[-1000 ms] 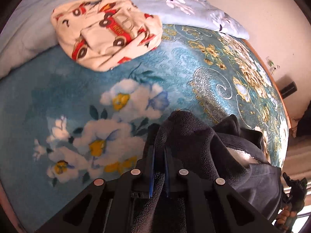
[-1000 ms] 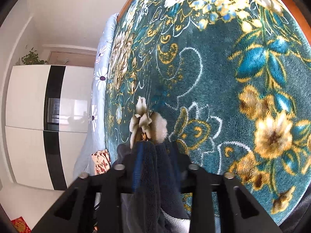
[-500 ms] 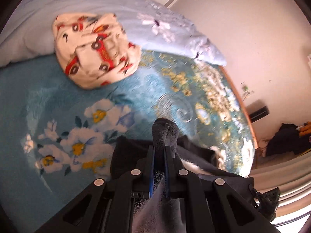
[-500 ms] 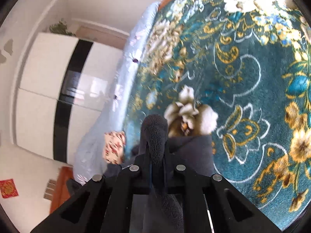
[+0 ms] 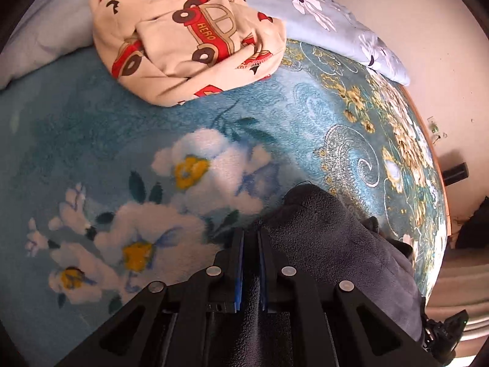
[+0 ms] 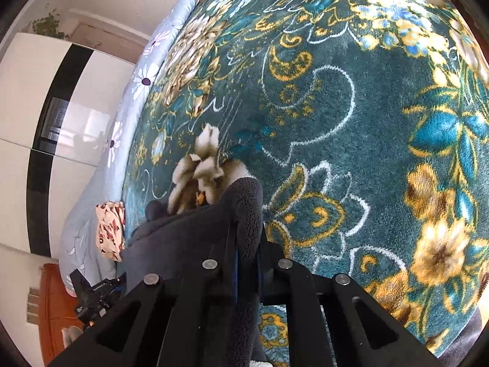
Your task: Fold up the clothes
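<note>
Clearly the task's thing is a dark grey fleece garment (image 5: 330, 238), thick and fuzzy, lying bunched on the bed with its edge lifted at two places. From the left wrist view, the left gripper (image 5: 250, 244) has its blue-lined jaws drawn narrow with a fold of the fleece pinched between them; the cloth humps up just to the right of the fingers and trails down toward the lower right edge of the bed. From the right wrist view, the right gripper (image 6: 246, 244) is likewise clamped narrow on a rounded corner of the same garment (image 6: 195, 229), which rises above the fingertips and spreads leftward. Nothing serves as a container; a second piece, a cream garment printed with red cars (image 5: 186, 33), sits folded in a loose bundle near the head of the bed, well apart from the fleece, resting partly on a pale blue quilt with white flowers (image 5: 321, 15). Under everything lies a plush teal blanket (image 6: 351, 116) patterned with white, gold and blue flowers. Beyond the bed stand a white wardrobe with a black stripe (image 6: 45, 116), a plain pale wall (image 5: 428, 46), and a bit of reddish wooden floor (image 6: 53, 305).
</note>
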